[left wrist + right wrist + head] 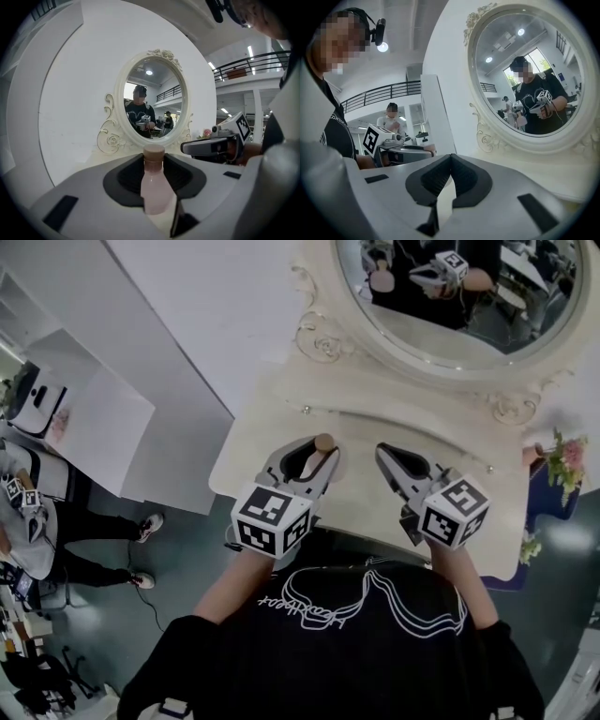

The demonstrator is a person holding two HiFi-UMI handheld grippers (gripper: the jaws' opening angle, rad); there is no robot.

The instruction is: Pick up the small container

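Small pale-pink plastic container with a brown cap [324, 442], gripped by the left gripper [309, 457] over the near left part of a cream dressing table [375, 418] in the head view; right gripper [383, 451] alongside to the right, apart from it. Left gripper view: pink body pinched between both jaws, cap toward an oval ornate-framed mirror [120, 101] beyond. Right gripper view: jaws closed tip to tip, nothing between.

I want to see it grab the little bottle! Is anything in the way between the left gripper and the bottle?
Nothing visible is in the way. The small pink bottle already stands right between the jaws of the left gripper, and they seem closed on its sides.
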